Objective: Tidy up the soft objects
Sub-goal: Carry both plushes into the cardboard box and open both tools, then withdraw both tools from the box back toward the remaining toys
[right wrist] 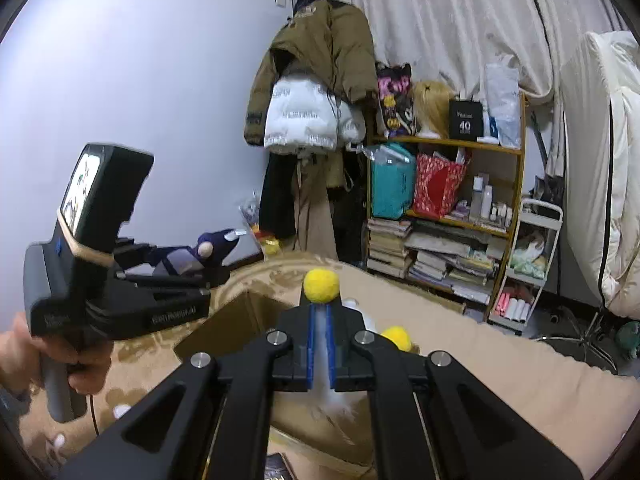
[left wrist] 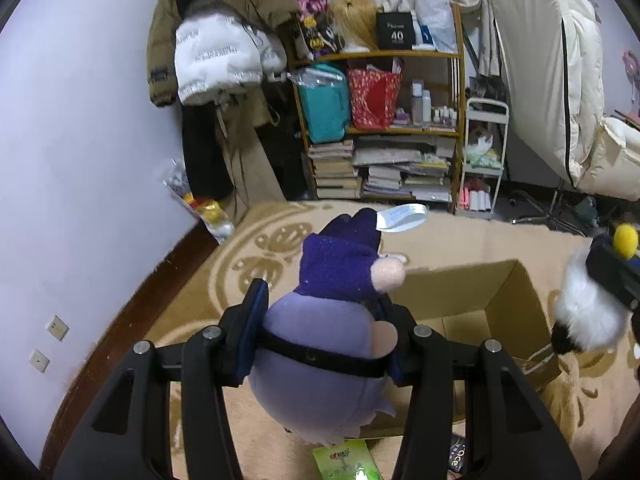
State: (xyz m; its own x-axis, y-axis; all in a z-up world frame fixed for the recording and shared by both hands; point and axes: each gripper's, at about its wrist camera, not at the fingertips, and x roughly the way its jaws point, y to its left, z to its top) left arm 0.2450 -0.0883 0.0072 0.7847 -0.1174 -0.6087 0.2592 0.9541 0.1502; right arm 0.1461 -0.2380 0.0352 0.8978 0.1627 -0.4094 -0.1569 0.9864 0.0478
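1. Cardboard box (left wrist: pixel 472 300) sits open on the carpet (left wrist: pixel 248 248), below both your grippers.
2. Your left gripper (left wrist: pixel 320 320) is clamped on the purple plush (left wrist: pixel 320 344), held just beside the box.
3. Your right gripper (right wrist: pixel 320 344) pinches the white fluffy toy (left wrist: pixel 588 316) w/ yellow pompoms, over the box.

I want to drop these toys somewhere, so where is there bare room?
The open cardboard box shows bare floor inside, right of the purple plush. The patterned carpet between box and bookshelf is bare. The shelf and the small white cart are crowded.
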